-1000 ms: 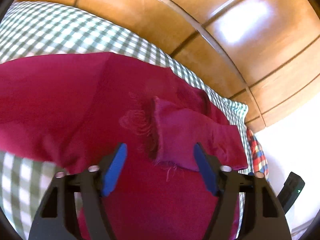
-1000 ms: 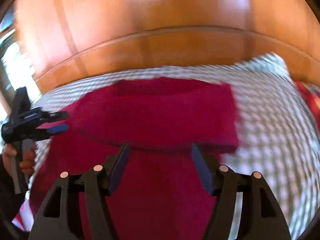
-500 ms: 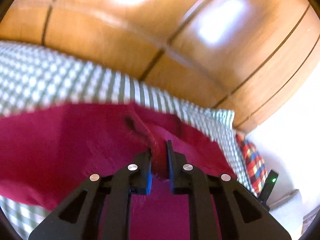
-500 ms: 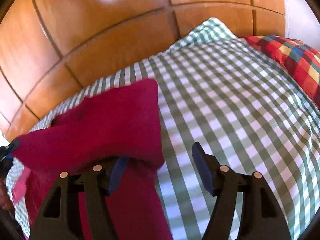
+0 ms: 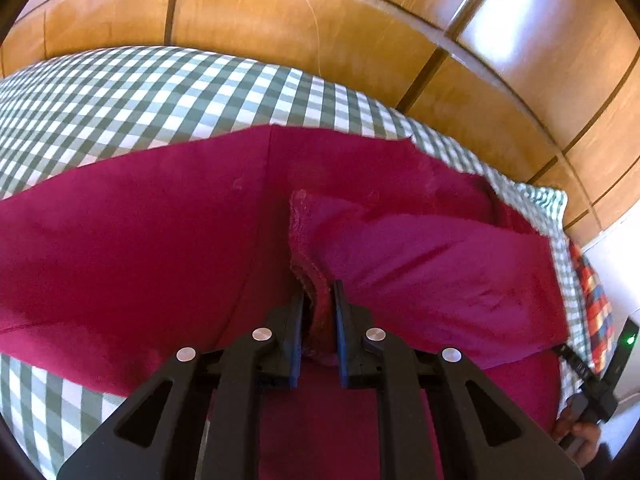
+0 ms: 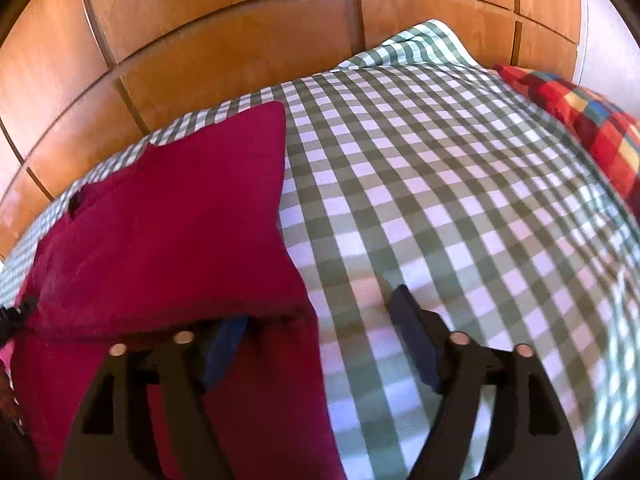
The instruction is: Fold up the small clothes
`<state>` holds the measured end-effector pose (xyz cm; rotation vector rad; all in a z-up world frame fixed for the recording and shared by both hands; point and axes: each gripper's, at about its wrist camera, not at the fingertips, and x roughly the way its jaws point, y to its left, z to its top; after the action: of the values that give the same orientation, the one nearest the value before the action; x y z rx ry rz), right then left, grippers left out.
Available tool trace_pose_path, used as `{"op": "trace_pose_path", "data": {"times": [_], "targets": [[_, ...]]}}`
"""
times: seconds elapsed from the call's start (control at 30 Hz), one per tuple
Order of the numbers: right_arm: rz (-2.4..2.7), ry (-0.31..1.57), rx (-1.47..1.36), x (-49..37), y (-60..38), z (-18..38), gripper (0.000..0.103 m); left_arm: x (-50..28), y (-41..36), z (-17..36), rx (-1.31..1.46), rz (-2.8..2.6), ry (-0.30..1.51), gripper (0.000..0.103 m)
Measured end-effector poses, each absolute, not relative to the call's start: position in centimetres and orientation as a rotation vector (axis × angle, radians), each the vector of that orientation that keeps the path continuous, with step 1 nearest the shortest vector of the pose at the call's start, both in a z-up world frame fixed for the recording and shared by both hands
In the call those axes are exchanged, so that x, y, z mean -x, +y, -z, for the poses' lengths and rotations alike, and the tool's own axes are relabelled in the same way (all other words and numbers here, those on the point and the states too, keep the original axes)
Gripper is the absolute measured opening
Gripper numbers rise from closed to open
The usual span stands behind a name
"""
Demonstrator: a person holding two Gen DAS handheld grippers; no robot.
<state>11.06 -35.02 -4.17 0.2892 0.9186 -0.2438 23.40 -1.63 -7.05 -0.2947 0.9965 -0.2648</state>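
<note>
The left gripper (image 5: 316, 320) has its jaws clenched on a frayed, turned-over edge of the crimson garment (image 5: 140, 240), the cloth bunched between the blue pads. The right gripper (image 6: 316, 340) is spread wide and grips nothing; its left finger is tucked under a hemmed edge of the garment (image 6: 160, 248), while its right finger (image 6: 412, 336) hangs over bare gingham. The garment lies spread on the green-checked bedspread (image 6: 440, 200), partly doubled over, with a lighter flap (image 5: 440, 272) lying to the right of the pinch. Beyond are the wooden wardrobe panels (image 5: 280, 20) and a red plaid cushion (image 6: 580, 120) at the bed's far corner. The step in hand looks like carrying the pinched flap across to make the fold. To do it well, I judge the left grip should hold firm on the whole edge thickness, lift only enough to clear the layer beneath, and travel straight so the crease runs parallel to the hem. The right gripper would best close on the matching hem corner first, so both ends move together and the cloth does not skew.
</note>
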Motion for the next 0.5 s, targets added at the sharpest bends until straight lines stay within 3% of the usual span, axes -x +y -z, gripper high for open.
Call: {"op": "trace_pose_path", "data": {"times": [0.3, 0.5], "targets": [[0.146, 0.78, -0.089, -7.4, -31.0, -1.9, 0.082, -20.3, 0.2, 2.2, 0.351, 0.28, 0.833, 0.011], [0.018, 0.794, -0.02, -12.5, -26.0, -0.8, 0.083, -22.0, -4.9, 3.0, 0.242, 0.367, 0.905, 0.011]]}}
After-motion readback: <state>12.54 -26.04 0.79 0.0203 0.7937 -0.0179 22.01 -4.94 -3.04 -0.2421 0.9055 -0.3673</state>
